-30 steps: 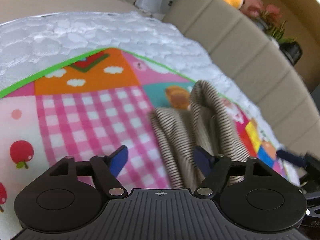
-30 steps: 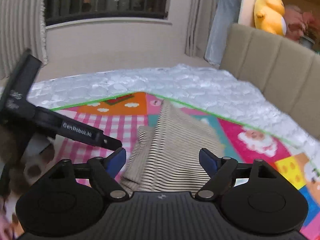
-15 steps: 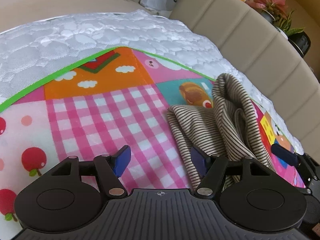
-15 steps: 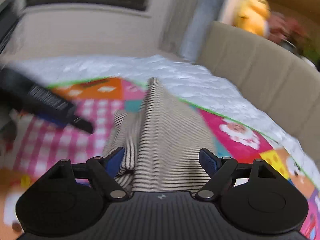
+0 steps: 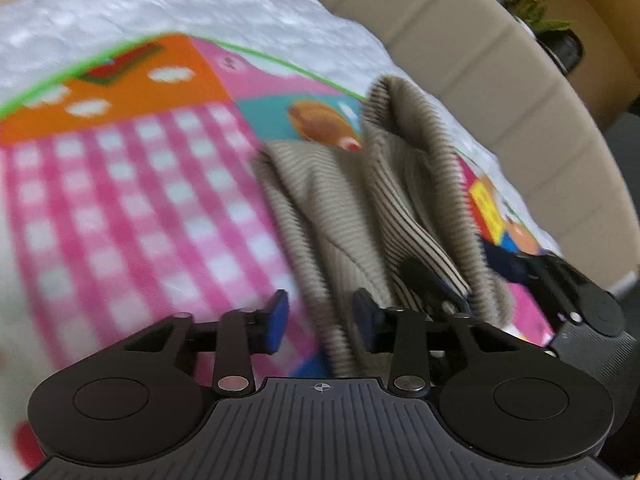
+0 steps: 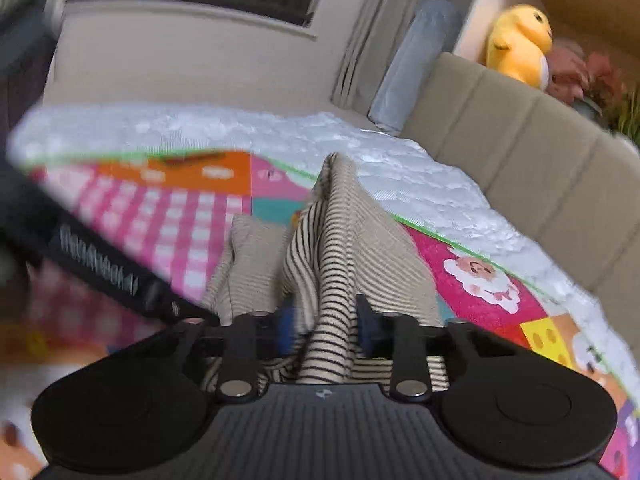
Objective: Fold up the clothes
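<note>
A beige garment with thin dark stripes (image 5: 360,200) lies bunched on a colourful play mat (image 5: 140,200). My left gripper (image 5: 320,326) is at the garment's near left edge. Its jaws are closing, the cloth edge lies between them against the right pad, and pink mat still shows beside the left pad. In the right wrist view the garment (image 6: 332,248) rises in a ridge, and my right gripper (image 6: 325,328), jaws still closing, has a gathered fold of striped cloth pinched between its pads. The right gripper (image 5: 460,276) also shows at the right of the left wrist view, holding cloth.
The mat (image 6: 180,220) covers a white quilted bedcover (image 6: 240,128). A beige padded headboard (image 6: 520,140) runs along the right side. A yellow plush toy (image 6: 518,46) and potted plants (image 5: 532,0) sit on the ledge behind it. The left gripper's black body (image 6: 100,276) crosses the right view's left side.
Both pairs of jaws have narrowed from wide open. The right one has closed on a fold of the striped garment, and the left one has narrowed around the garment's edge.
</note>
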The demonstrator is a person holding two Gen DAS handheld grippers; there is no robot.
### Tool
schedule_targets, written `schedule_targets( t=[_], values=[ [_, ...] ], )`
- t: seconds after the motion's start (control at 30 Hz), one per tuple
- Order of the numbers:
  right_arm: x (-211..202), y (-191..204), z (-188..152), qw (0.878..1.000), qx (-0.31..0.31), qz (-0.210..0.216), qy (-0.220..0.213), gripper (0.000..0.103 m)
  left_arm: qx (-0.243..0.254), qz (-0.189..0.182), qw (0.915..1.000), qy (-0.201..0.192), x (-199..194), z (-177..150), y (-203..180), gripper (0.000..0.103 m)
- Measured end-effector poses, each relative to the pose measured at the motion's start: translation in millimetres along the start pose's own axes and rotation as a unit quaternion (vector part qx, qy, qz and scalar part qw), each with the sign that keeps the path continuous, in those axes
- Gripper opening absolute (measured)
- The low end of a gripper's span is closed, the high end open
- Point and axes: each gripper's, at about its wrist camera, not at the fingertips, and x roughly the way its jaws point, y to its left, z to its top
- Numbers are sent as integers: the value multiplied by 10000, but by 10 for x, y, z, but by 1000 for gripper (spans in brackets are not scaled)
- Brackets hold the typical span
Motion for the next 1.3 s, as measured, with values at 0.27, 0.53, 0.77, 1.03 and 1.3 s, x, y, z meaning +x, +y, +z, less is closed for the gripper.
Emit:
schedule_targets(
  t=[0.27,0.53,0.77,1.03,1.3],
  values=[
    [-347,-53,294,9914,268,1275,-142,23,-45,-352,9989,297,160,-28,21,28],
    [-27,405,16,9948,-330,911,306,33,-240,233,9991,-244,-222,137,276,32],
    [4,756,-82,9900,-1130,831,151,58,303,-307,9939,-1013,-509,444,-195,33],
    [-526,-182,47,9899,-404,1288,-442,103,820,-57,9953,-511,178,442,-340,28],
    [220,-374,-241,9866,1094,898,815,103,725,-206,9958,-514,217,487,-213,27]
  ],
)
